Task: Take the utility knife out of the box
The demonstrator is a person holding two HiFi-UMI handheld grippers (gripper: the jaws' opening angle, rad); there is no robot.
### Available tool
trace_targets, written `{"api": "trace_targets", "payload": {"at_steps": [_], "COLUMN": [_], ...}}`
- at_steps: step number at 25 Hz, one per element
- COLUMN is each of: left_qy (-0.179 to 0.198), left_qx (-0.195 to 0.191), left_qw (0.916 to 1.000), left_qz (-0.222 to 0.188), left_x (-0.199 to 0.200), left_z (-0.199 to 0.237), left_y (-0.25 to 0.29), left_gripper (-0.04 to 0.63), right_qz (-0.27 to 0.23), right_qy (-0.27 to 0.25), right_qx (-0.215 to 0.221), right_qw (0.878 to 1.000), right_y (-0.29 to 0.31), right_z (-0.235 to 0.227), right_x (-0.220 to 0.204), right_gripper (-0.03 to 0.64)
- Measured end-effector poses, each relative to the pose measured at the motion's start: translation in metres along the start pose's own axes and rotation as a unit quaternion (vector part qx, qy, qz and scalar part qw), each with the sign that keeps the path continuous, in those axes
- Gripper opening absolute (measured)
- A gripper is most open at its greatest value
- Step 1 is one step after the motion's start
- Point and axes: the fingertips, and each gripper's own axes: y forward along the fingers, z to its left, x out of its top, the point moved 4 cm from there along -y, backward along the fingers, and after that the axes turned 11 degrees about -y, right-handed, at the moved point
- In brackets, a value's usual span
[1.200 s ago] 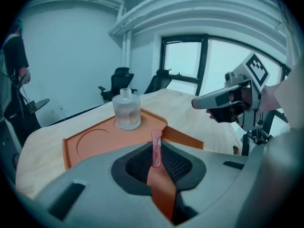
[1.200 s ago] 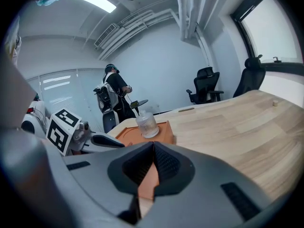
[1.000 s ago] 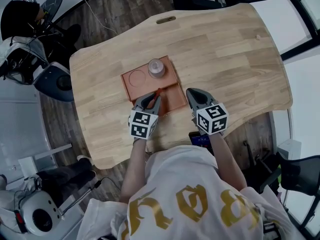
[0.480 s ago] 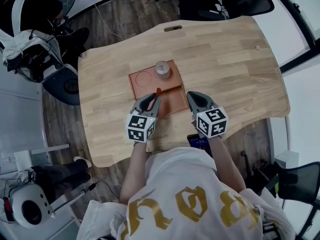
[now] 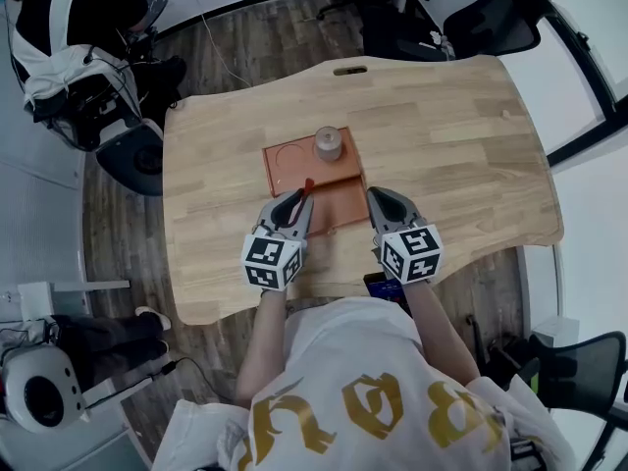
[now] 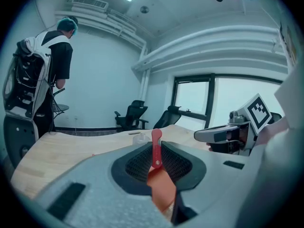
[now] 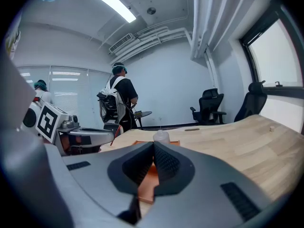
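Observation:
An orange box (image 5: 340, 202) lies on the wooden table (image 5: 461, 145). My left gripper (image 5: 297, 202) is shut on a slim red utility knife (image 5: 307, 185) and holds it above the box's near compartment. In the left gripper view the knife (image 6: 156, 148) sticks up from between the jaws. To the right of the box's near edge my right gripper (image 5: 379, 197) is shut with nothing in it; its pads (image 7: 161, 163) meet, and the box (image 7: 148, 178) shows below them.
A small clear bottle (image 5: 328, 143) stands in the box's far right corner, beside a round recess (image 5: 288, 157). A dark phone (image 5: 385, 285) lies at the table's near edge. Office chairs (image 5: 491, 18) and a person with a backpack (image 5: 74, 27) are beyond the table.
The head camera has shifted, so the table sits a little differently in view. The left gripper keeps hold of the knife over the box; both grippers have barely moved.

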Motion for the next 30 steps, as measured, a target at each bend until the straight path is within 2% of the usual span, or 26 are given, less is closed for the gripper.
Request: {"api": "trace_targets", "payload": {"at_steps": [5,11,20,30], "left_qy": [0.011,0.004,0.002,0.007], "left_qx": [0.014,0.022,0.037,0.033], "left_qw": [0.9994,0.9978,0.9971,0.9974], "left_qz": [-0.028,-0.062,-0.067,-0.063], "left_x": [0.011,0.021,0.019,0.019], "left_z": [0.002,-0.003,0.004,-0.002], "left_y": [-0.019,-0.035,-0.045,-0.036], "left_gripper": [0.060,0.059,0.059,0.060], "right_qz": [-0.013,-0.023,-0.023,-0.025], "right_qy": [-0.003,-0.006,-0.019,-0.011], "right_qx": [-0.006,-0.001,0.033,0.018], "right_qw": [1.000,1.000,0.999,0.999], "right_y": [-0.006,-0.011,-0.009,-0.013], "right_z": [-0.001,0.004,0.020,0.006], "right_x": [0.008,0.014,0.018,0.017], "right_gripper": [0.011,0.011,0.011,0.011]}}
